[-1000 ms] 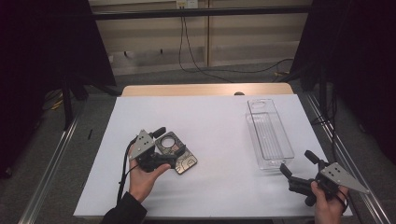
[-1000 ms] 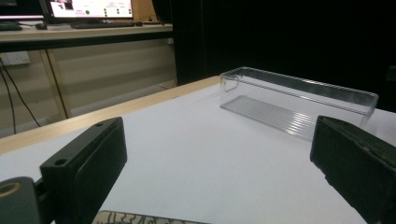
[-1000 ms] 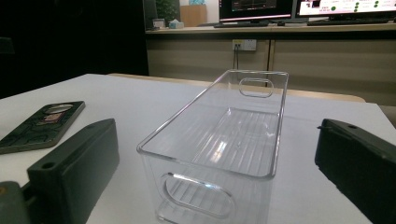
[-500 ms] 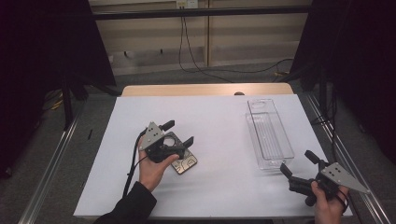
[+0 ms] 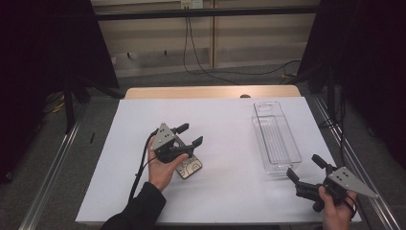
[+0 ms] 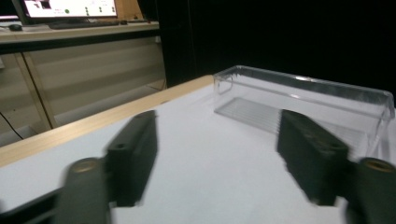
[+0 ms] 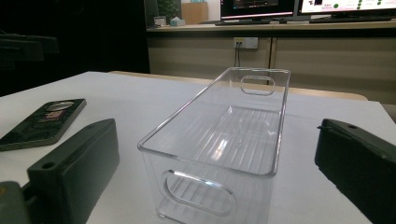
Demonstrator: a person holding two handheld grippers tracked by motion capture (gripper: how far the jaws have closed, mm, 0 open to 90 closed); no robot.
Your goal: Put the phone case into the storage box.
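Left gripper (image 5: 189, 134): a hand is holding it raised over the left-middle of the bench, its jaws standing wide apart and gripping nothing; they are pointing toward the far right, at the clear bin.
Left gripper view: the two black jaws are looking slightly blurred, with bare white bench between them and the clear bin (image 6: 303, 109) lying beyond.
Phone (image 5: 188, 167): it is lying flat on the white bench just below and behind the left gripper, toward the near edge, left of centre; whether the gripper body is touching it I cannot tell. Its patterned back is facing up.
Right gripper (image 5: 302, 168): a hand is holding it at the near right corner of the bench, jaws spread wide and holding nothing, aiming at the near end of the bin.
Clear bin (image 5: 276, 136): it is sitting upright on the right half of the bench, its long side running from near edge to far edge, nothing inside it.
Right gripper view: the bin's handle cut-out is facing the camera between the jaws, and the phone (image 7: 42, 122) is lying well off to the left.
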